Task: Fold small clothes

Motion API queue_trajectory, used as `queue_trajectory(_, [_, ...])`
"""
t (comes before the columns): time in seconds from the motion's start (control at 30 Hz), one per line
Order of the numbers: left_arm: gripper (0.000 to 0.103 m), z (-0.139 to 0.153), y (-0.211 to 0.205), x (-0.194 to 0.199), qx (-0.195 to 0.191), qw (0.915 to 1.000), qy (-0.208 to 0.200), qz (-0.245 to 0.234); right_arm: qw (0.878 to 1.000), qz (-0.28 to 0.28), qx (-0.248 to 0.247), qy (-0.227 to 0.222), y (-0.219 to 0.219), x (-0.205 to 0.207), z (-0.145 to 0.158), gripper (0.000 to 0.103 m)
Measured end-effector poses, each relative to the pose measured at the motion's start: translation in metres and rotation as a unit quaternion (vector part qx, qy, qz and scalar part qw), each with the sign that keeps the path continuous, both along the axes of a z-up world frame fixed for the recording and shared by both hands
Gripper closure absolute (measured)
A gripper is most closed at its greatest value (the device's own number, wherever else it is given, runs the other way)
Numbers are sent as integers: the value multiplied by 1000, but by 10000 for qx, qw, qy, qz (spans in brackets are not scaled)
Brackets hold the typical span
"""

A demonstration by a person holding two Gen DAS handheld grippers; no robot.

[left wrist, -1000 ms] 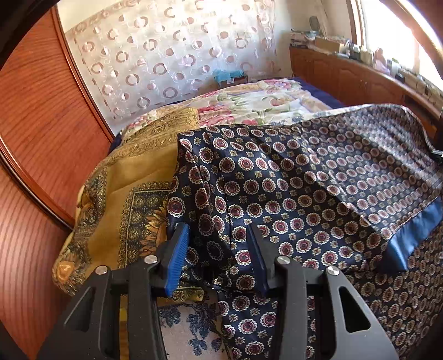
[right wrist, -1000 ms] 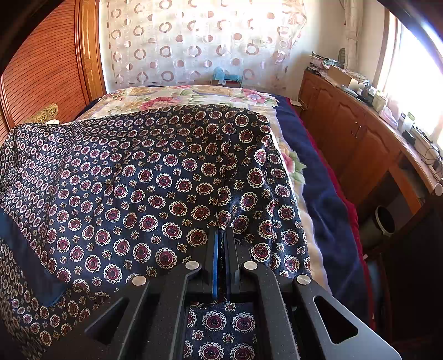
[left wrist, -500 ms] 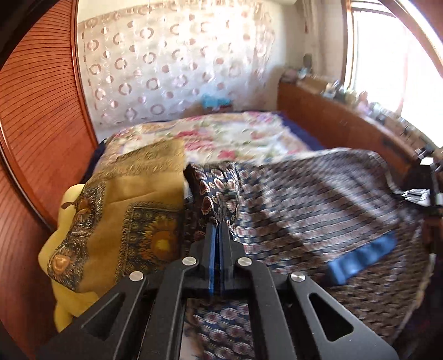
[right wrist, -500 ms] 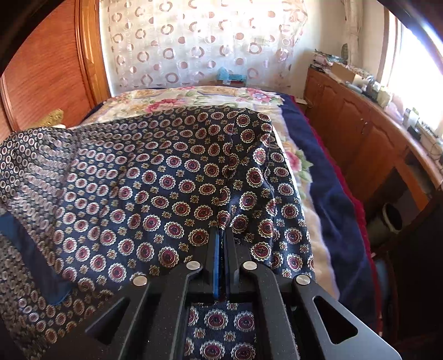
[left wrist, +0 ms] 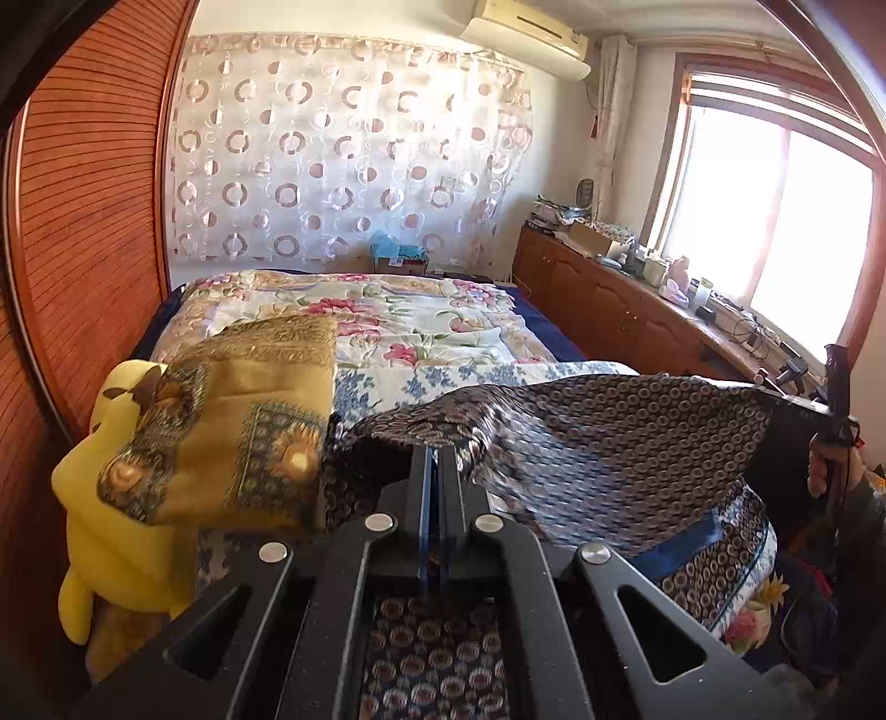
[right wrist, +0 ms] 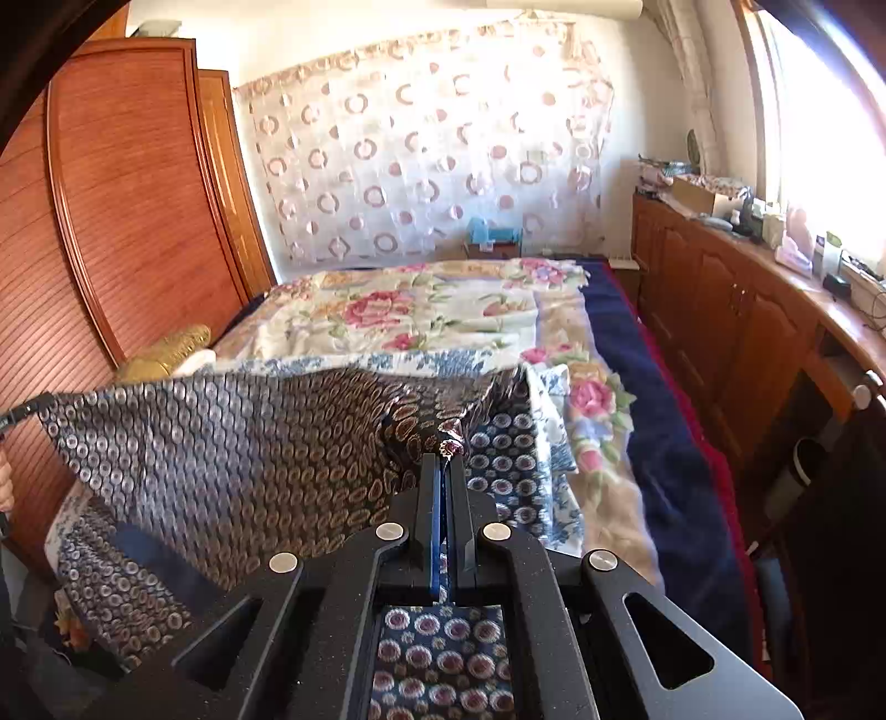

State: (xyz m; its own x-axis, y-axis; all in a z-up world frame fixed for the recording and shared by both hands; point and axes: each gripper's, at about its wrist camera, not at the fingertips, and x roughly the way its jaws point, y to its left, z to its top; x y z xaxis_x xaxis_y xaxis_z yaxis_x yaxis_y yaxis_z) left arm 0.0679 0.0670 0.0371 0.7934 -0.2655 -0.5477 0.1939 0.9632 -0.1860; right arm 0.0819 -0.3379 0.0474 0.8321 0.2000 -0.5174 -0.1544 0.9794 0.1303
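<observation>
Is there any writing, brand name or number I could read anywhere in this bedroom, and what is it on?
No text can be read in either view.
Air conditioner: no legible brand; too small.
Blue box by the curtain: any print too blurred.
Clutter on the wooden cabinet under the window: labels too small and washed out.
Navy patterned cloth and yellow scarf: ornaments only, no letters.

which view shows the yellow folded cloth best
The left wrist view: the yellow folded cloth lies in full view at the left, over a yellow toy. The right wrist view catches only a gold sliver by the wardrobe.
</observation>
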Motion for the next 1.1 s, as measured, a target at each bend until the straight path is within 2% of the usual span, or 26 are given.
queue_trajectory(0.2, [100, -47, 9, -26, 190, 9985, 486, 161, 9997, -103, -51, 205, -13, -26, -20, 102])
queue_trajectory(0.4, [100, -97, 12, -40, 141, 9942, 1015, 328, 9976, -129, -195, 659, -3, -25, -55, 102])
queue_trajectory(0.47, [100, -104, 9, -46, 151, 9934, 1093, 305, 9964, -161, -243, 791, -1, -24, -65, 102])
queue_trajectory(0.57, [100, -105, 8, -57, 86, 9940, 1046, 320, 9962, -230, -249, 797, -5, -26, -64, 102])
queue_trajectory(0.63, [100, -96, 10, -66, -8, 9954, 888, 355, 9970, -292, -199, 686, -10, -32, -53, 102])
queue_trajectory(0.73, [100, -88, 11, -70, 93, 9962, 764, 395, 9975, -356, -204, 569, -13, -35, -39, 102])
queue_trajectory(0.87, [98, -89, 7, -57, 255, 9966, 740, 267, 9966, -327, -308, 695, 0, -29, -52, 102])
queue_trajectory(0.9, [84, -90, 4, -54, 354, 9961, 756, 279, 9965, -304, -313, 717, 4, -27, -55, 102])
queue_trajectory(0.93, [63, -92, 3, -51, 412, 9959, 753, 296, 9965, -295, -318, 721, 6, -25, -59, 102])
queue_trajectory(0.97, [57, -92, 5, -48, 439, 9959, 735, 301, 9965, -280, -312, 722, 6, -24, -61, 102])
queue_trajectory(1.0, [53, -93, 5, -47, 444, 9960, 714, 308, 9966, -261, -307, 724, 9, -23, -62, 102])
queue_trajectory(1.1, [52, -98, 6, -37, 471, 9947, 826, 378, 9965, -214, -340, 738, 8, -25, -62, 102])
